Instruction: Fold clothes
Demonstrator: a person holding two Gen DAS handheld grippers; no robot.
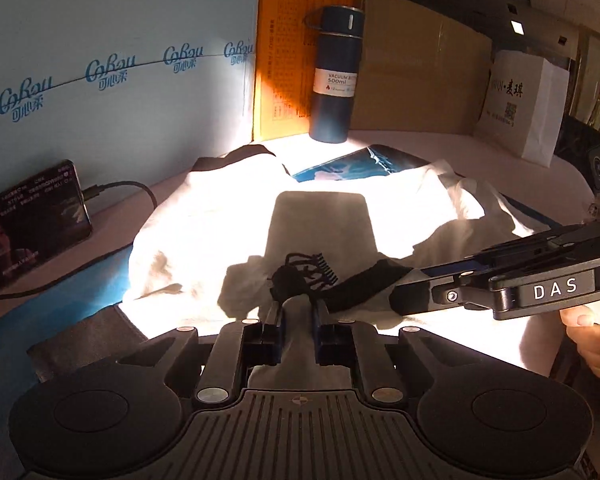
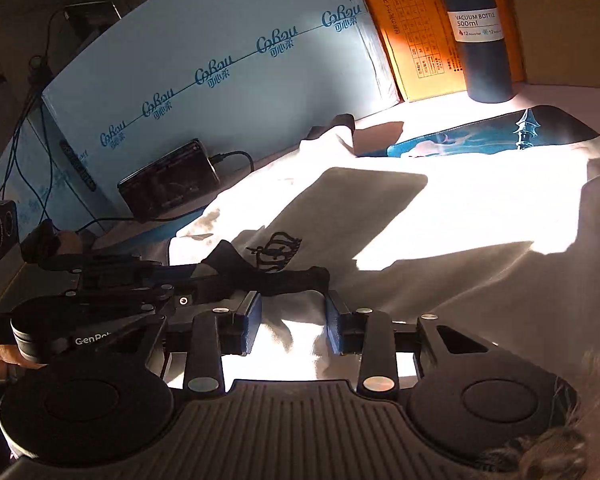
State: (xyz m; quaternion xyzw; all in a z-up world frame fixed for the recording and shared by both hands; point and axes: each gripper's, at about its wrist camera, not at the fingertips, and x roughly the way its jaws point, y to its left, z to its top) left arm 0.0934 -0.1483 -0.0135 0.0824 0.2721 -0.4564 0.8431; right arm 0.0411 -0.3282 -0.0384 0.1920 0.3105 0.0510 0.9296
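Left gripper (image 1: 298,312) pinches a fold of the white T-shirt (image 1: 204,216) near its black collar (image 1: 364,284); right gripper (image 2: 292,324) stands wide over the same cloth.

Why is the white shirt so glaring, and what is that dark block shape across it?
Left wrist view: hard light blows out the white shirt; the trapezoid is a cast shadow, source unclear. Right wrist view: the same glare and slanted shadow, the vacuum bottle slightly blurred, and fisheye curving the blue box.

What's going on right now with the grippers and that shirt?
Left gripper pinching white shirt near its dark collar. Right gripper open at the collar. Phone and bottle alongside, clear.
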